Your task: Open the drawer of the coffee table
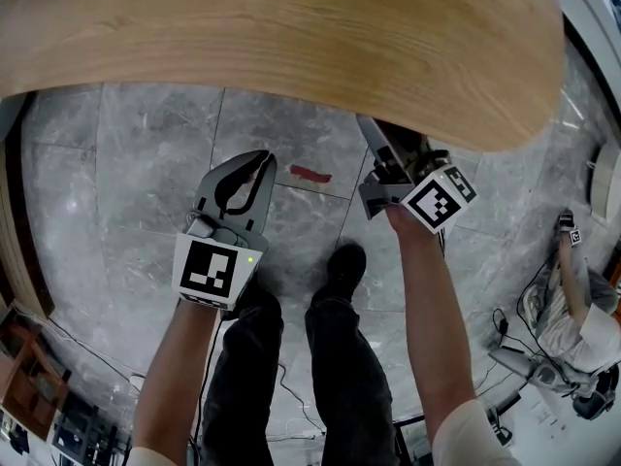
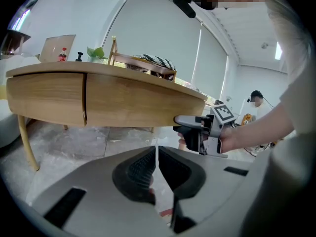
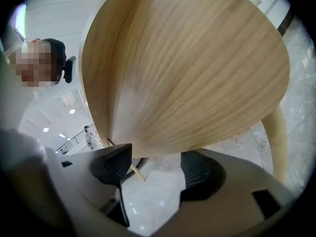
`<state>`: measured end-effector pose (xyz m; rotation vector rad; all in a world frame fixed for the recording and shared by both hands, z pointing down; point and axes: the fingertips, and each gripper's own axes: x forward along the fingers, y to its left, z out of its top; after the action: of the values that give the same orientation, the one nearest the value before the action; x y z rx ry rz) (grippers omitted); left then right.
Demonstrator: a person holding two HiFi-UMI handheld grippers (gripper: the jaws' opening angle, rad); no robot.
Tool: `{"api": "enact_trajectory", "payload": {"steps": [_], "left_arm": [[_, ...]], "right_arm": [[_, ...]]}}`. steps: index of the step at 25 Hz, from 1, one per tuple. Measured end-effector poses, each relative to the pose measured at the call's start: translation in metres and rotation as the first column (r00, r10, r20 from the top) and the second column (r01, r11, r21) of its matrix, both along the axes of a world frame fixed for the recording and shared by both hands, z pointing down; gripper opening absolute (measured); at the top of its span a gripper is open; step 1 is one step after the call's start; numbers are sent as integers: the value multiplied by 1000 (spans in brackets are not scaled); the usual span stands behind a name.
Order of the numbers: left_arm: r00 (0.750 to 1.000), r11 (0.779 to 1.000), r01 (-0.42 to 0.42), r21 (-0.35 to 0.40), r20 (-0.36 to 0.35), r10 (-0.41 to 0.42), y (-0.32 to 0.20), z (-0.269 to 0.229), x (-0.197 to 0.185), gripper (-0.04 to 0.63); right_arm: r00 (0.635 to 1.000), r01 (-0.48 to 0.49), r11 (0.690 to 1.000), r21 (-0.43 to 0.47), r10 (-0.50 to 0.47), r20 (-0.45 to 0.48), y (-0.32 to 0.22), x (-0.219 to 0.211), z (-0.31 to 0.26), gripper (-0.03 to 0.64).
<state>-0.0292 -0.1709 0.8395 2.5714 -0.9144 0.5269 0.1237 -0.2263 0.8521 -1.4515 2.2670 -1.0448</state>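
The coffee table (image 1: 291, 47) is light wood with a rounded top, and it fills the upper part of the head view. In the left gripper view its curved side shows a vertical seam, with the long drawer front (image 2: 138, 105) to the right of it. My right gripper (image 1: 380, 153) reaches under the table's edge at that panel's right end. Its jaws stand open (image 3: 155, 164), with the wood's lower edge just above the gap and not pinched. My left gripper (image 1: 254, 163) hangs over the floor in front of the table, shut on nothing (image 2: 157, 154).
A bottle (image 2: 62, 55), a plant (image 2: 96, 53) and a wooden rack (image 2: 143, 63) stand on the table. A slanted table leg (image 3: 279, 137) is at the right. The floor is grey tile with a red mark (image 1: 310, 174). My shoe (image 1: 342, 265) is below the grippers. Another person and cables (image 1: 572, 289) are at the right.
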Motion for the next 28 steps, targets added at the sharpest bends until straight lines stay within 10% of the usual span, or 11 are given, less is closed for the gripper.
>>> {"api": "enact_trajectory", "payload": {"steps": [28], "left_arm": [[1000,1000,20,-21,-2,-20,-3,5,-4,21]], "right_arm": [[964,-23,997,77,2,267,2,8,-1,219]]}}
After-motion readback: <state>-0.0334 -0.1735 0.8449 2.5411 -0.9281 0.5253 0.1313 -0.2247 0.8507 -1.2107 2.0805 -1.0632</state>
